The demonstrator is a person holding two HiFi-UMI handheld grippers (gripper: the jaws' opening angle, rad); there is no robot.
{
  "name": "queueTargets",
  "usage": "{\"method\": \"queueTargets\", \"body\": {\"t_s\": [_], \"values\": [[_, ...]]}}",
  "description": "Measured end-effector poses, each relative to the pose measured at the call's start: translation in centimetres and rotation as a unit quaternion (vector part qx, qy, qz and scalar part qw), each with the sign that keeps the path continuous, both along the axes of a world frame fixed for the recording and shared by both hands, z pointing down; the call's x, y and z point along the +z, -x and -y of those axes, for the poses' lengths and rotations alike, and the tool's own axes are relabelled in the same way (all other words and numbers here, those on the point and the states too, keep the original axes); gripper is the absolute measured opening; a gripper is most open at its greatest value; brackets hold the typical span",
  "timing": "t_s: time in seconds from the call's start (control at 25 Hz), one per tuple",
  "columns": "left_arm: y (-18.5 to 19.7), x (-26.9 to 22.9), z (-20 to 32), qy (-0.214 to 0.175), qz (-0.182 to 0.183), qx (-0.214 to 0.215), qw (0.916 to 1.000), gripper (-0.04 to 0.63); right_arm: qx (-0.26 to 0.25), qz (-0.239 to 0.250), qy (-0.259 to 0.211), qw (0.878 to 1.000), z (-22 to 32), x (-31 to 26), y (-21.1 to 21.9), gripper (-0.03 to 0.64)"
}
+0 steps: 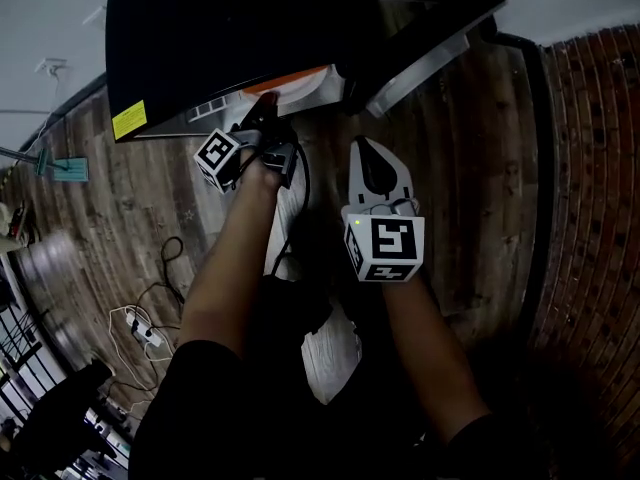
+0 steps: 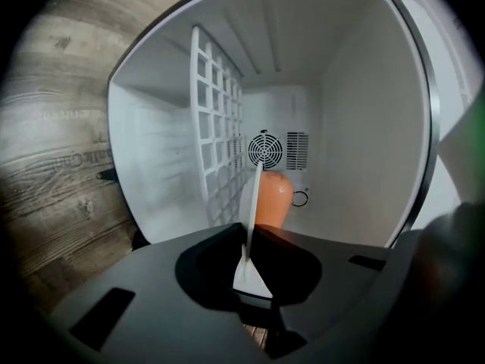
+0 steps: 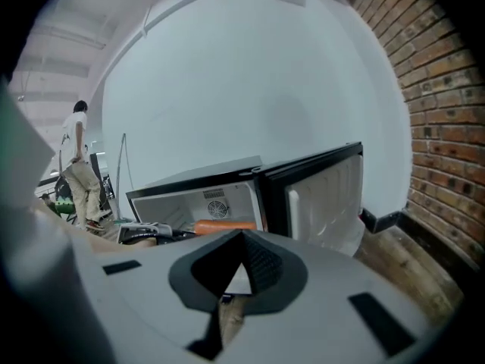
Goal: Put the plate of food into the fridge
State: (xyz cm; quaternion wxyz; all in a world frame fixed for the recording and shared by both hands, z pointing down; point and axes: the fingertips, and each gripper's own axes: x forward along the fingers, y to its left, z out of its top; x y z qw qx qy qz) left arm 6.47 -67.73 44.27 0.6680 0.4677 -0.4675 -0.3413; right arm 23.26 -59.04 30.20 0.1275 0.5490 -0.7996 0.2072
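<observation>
A black mini fridge [image 1: 230, 38] stands on the wooden floor with its door [image 1: 440, 43] swung open to the right. My left gripper [image 1: 265, 113] is shut on the rim of a white plate [image 1: 312, 86] that carries an orange piece of food [image 1: 272, 85], right at the fridge's opening. In the left gripper view the plate [image 2: 253, 211] shows edge-on between the jaws of the left gripper [image 2: 248, 258], with the food [image 2: 274, 197] beside it and the white inside of the fridge [image 2: 356, 127] behind. My right gripper [image 1: 373, 158] hangs to the right of it, shut and empty [image 3: 243, 241].
A wire shelf [image 2: 218, 146] and a round fan grille [image 2: 264, 149] sit inside the fridge. Cables and a power strip [image 1: 148, 333] lie on the floor at the left. A brick wall [image 1: 590, 168] runs along the right. A person [image 3: 76, 161] stands far back.
</observation>
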Motion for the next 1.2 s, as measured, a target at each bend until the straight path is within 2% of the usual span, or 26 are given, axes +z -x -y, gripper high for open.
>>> {"method": "queueTargets", "body": {"t_s": [0.16, 0.4, 0.48, 0.64, 0.72, 0.88, 1.04, 1.12, 1.2], "values": [[0.5, 1.1, 1.6, 0.001, 0.011, -0.008, 0.9999, 0.028, 0.001, 0.003, 0.005, 1.0, 0.5, 0.8, -0.4, 0.014], [0.6, 2.3, 2.6, 0.021, 0.034, -0.008, 0.9991, 0.032, 0.002, 0.003, 0.014, 1.0, 0.5, 1.1, -1.2, 0.014], [0.6, 2.4, 2.7, 0.029, 0.026, -0.011, 0.9992, 0.032, 0.001, 0.004, 0.02, 1.0, 0.1, 1.1, -1.3, 0.014], [0.3, 2.6, 2.7, 0.037, -0.012, -0.006, 0.9992, 0.036, 0.0, 0.007, 0.032, 0.999, -0.9, 1.2, -1.6, 0.014], [0.0, 3.0, 2.3, 0.045, -0.015, 0.01, 0.9988, 0.108, 0.002, 0.009, 0.037, 0.999, -1.2, 1.3, -1.8, 0.014], [0.1, 4.0, 1.4, 0.056, -0.001, 0.026, 0.9981, 0.131, 0.001, 0.007, 0.042, 0.999, -1.5, 1.7, -1.8, 0.014], [0.1, 3.7, 1.2, 0.039, -0.004, 0.031, 0.9987, 0.19, 0.001, 0.005, 0.049, 0.999, -2.0, 2.2, -1.8, 0.014], [0.0, 3.0, 0.9, 0.032, -0.006, 0.035, 0.9988, 0.193, 0.004, 0.004, 0.054, 0.999, -2.1, 2.2, -1.8, 0.014], [0.3, 2.9, -0.3, 0.044, 0.007, 0.037, 0.9983, 0.192, 0.009, 0.005, 0.061, 0.998, -2.4, 1.8, -1.8, 0.014]]}}
